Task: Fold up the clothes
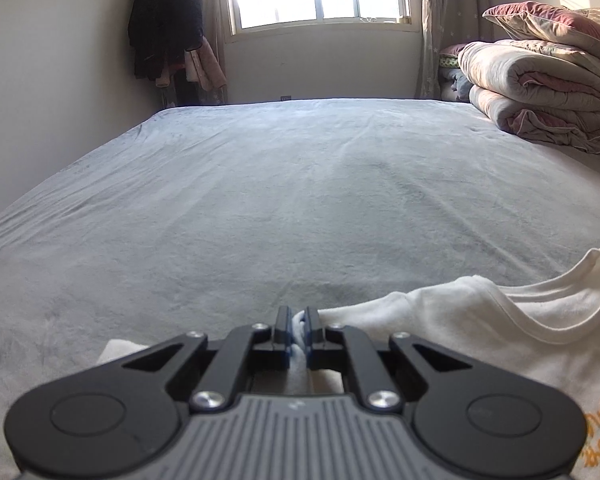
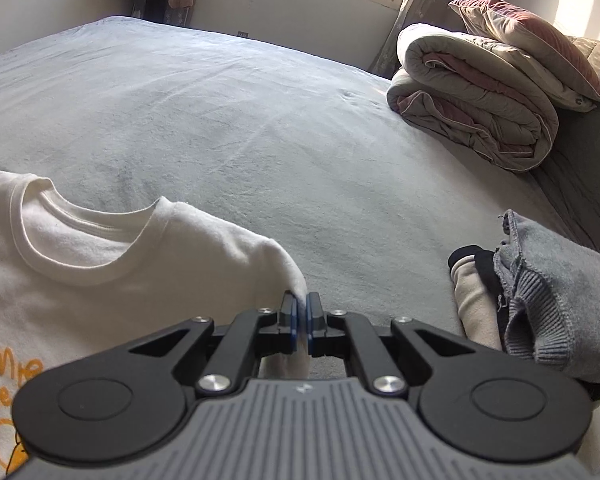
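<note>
Shirt [image 2: 120,280], orange print [image 2: 8,376] reading "the"

White shirt [image 2: 100,272] with orange lettering, grey bedspread [image 2: 220,120], grey sweater [image 2: 556,292]

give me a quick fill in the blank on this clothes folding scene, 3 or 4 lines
1. Each gripper is shut on the ____ shirt.
2. The lettering printed on the shirt is ____.
3. The folded quilt has a ____ on top of it.
4. In the right wrist view, the pile of grey clothes lies to the ____ of the right gripper.

Missing words: white; orange; pillow; right
</note>
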### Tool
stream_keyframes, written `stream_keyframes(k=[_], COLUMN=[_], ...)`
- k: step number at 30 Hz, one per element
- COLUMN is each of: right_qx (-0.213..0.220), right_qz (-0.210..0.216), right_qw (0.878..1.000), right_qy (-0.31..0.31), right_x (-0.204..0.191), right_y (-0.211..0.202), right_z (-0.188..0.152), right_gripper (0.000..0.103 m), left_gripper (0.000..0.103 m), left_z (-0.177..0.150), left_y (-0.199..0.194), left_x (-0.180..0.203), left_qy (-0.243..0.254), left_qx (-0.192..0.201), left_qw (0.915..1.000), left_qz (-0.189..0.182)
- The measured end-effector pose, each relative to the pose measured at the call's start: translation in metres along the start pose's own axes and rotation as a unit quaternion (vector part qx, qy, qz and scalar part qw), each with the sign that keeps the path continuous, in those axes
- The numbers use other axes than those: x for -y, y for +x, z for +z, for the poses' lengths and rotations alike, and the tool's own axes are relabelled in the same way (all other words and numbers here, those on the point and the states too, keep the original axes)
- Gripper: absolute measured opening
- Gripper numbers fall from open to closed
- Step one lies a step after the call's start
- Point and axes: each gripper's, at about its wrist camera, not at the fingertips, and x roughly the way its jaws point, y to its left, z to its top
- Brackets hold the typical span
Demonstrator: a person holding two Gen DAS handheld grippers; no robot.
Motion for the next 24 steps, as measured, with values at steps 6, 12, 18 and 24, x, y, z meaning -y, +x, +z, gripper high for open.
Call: stream_keyframes(k=[6, 12, 18, 24], right_qx=[-0.017, -0.001, 0.001, 0.011], right_qz=[-0.003, -0.034, -0.027, -0.005], right_qw=[1.000, 0.999, 0.998, 0.998], right_qy=[0.012, 0.019, 0.051, 0.057], right_x=[-0.004, 0.001, 0.018, 0.021], right_y=[0.011, -0.004, -0.033, -0.071], right_z=[-0.013, -0.012, -0.018, -0.028], right_gripper=[0.006, 0.042, 0.049, 0.051], left_gripper=[0.007, 0.031, 0.049, 0.054], left_z=[-0.012, -0.011, -0.013, -0.025], left_y=[0.009, -0.006, -0.032, -0.059], left_x=[0.007, 0.008, -0.003, -0.015], left_qy=[0.003, 0.012, -0.031, -0.056], left_qx=[-0.021, -0.025, -0.033, -0.040], left_qw=[0.9998, 0.9996, 0.9987, 0.9971], left_qz=[0.008, -0.003, -0.024, -0.033])
